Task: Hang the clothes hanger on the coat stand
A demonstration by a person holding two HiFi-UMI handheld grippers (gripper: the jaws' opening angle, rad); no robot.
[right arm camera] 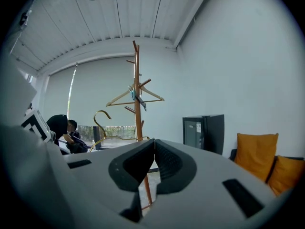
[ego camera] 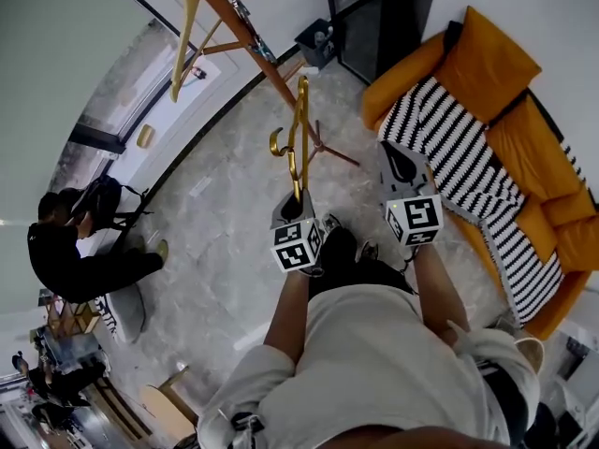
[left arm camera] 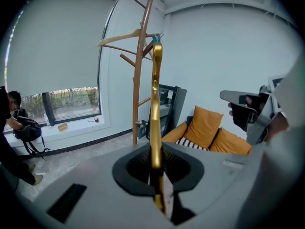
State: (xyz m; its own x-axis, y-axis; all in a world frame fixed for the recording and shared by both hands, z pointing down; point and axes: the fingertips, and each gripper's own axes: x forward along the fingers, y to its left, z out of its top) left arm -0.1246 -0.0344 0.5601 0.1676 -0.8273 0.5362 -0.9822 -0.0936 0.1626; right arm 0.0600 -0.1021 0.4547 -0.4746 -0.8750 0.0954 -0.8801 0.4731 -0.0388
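My left gripper [ego camera: 298, 202] is shut on a gold metal clothes hanger [ego camera: 299, 138] and holds it upright, its hook [ego camera: 277, 144] curling to the left. In the left gripper view the gold hanger [left arm camera: 156, 104] rises straight up from between the jaws. The wooden coat stand [ego camera: 245, 31] leans across the top of the head view, ahead of the hanger; a pale wooden hanger [ego camera: 184, 36] hangs on it. My right gripper [ego camera: 401, 171] is shut and empty, to the right of the left one. The coat stand [right arm camera: 137, 99] shows ahead in the right gripper view.
An orange sofa [ego camera: 524, 129] with a black-and-white striped throw [ego camera: 459, 162] stands at the right. A dark cabinet [ego camera: 374, 17] is at the back. A person in black [ego camera: 75, 260] crouches at the left by the window wall. The coat stand's feet [ego camera: 323, 148] spread on the marble floor.
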